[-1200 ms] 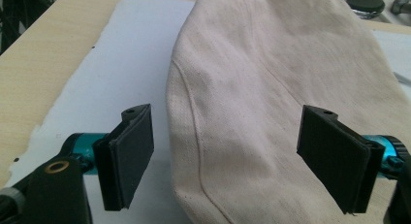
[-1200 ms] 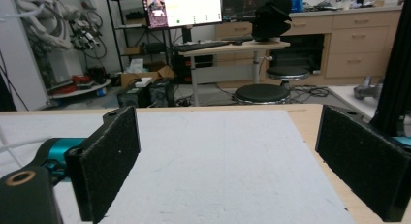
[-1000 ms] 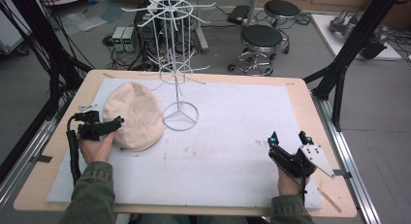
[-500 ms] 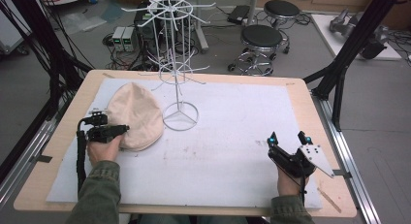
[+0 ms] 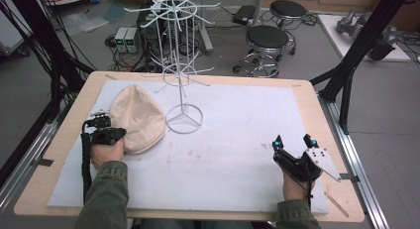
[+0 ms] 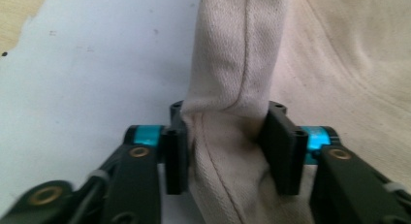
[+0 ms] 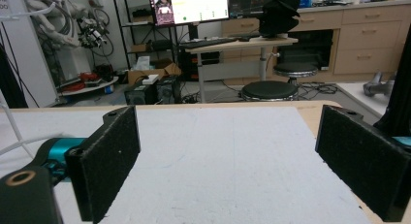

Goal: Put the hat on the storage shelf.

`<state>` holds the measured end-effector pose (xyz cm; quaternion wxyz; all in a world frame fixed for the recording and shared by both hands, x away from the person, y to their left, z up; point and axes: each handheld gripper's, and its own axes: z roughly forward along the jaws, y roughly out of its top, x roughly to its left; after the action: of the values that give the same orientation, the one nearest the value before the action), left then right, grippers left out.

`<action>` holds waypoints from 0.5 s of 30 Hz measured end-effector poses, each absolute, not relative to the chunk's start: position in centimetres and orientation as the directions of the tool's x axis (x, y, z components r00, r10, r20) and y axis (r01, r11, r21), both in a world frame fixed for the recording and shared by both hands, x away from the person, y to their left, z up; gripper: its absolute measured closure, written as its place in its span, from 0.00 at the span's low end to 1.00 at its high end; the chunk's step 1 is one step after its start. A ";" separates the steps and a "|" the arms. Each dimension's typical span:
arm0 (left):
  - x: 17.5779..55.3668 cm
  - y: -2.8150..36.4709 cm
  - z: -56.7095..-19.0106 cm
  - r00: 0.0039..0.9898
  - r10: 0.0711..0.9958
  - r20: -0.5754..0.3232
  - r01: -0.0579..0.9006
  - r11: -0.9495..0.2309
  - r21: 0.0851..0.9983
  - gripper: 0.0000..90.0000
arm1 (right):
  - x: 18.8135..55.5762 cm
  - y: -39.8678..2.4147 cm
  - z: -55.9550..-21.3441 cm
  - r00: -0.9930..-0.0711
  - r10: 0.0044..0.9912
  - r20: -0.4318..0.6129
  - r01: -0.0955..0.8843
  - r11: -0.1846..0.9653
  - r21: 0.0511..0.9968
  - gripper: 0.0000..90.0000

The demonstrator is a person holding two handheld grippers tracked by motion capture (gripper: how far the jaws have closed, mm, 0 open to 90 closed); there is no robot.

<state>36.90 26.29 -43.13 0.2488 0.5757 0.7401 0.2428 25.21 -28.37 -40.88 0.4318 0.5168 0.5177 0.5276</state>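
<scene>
Cream twill cap [image 6: 232, 88]: seamed fold pinched in left claw [image 6: 228, 146]; right claw [image 7: 232, 161] wide, empty.

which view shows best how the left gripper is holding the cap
The left gripper view: its jaws pinch a fold of the cap close up. The high view shows the left gripper at the cap's near edge, too small to see the pinch.

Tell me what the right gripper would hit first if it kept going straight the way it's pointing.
Nothing close, it seems. The right gripper is open and points across bare white mat toward the table's far edge. Its path looks free, though depth is hard to judge.
</scene>
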 end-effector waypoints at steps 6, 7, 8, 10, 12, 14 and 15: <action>36.8 27.2 -43.0 -0.180 0.967 -0.181 0.735 0.254 0.629 0.87 | 25.2 -28.4 -40.9 -0.095 0.991 0.097 0.079 -0.089 0.993 0.09; 36.8 27.3 -43.0 -0.171 0.966 -0.194 0.734 0.257 0.629 0.88 | 25.2 -28.5 -40.9 -0.095 0.991 0.096 0.079 -0.089 0.993 0.09; 36.6 27.4 -42.9 -0.162 0.967 -0.197 0.729 0.251 0.637 0.89 | 25.3 -28.4 -40.9 -0.095 0.991 0.096 0.080 -0.089 0.993 0.09; 36.3 27.2 -43.1 -0.145 0.972 -0.185 0.709 0.232 0.666 0.90 | 25.3 -28.4 -40.9 -0.095 0.991 0.097 0.079 -0.090 0.993 0.09; 35.9 27.3 -43.2 -0.124 0.974 -0.188 0.689 0.221 0.690 0.90 | 25.2 -28.3 -40.9 -0.099 0.990 0.098 0.080 -0.091 0.993 0.09; 35.5 27.5 -43.2 -0.104 0.976 -0.194 0.678 0.212 0.704 0.90 | 25.2 -28.3 -40.9 -0.101 0.990 0.095 0.075 -0.088 0.993 0.09; 35.4 27.5 -43.2 -0.091 0.977 -0.191 0.671 0.202 0.713 0.91 | 25.1 -28.3 -40.8 -0.103 0.990 0.098 0.075 -0.090 0.993 0.09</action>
<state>35.39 27.52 -43.18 0.3305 0.5877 0.7012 0.2317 25.12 -28.32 -40.85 0.4308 0.5127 0.5190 0.5312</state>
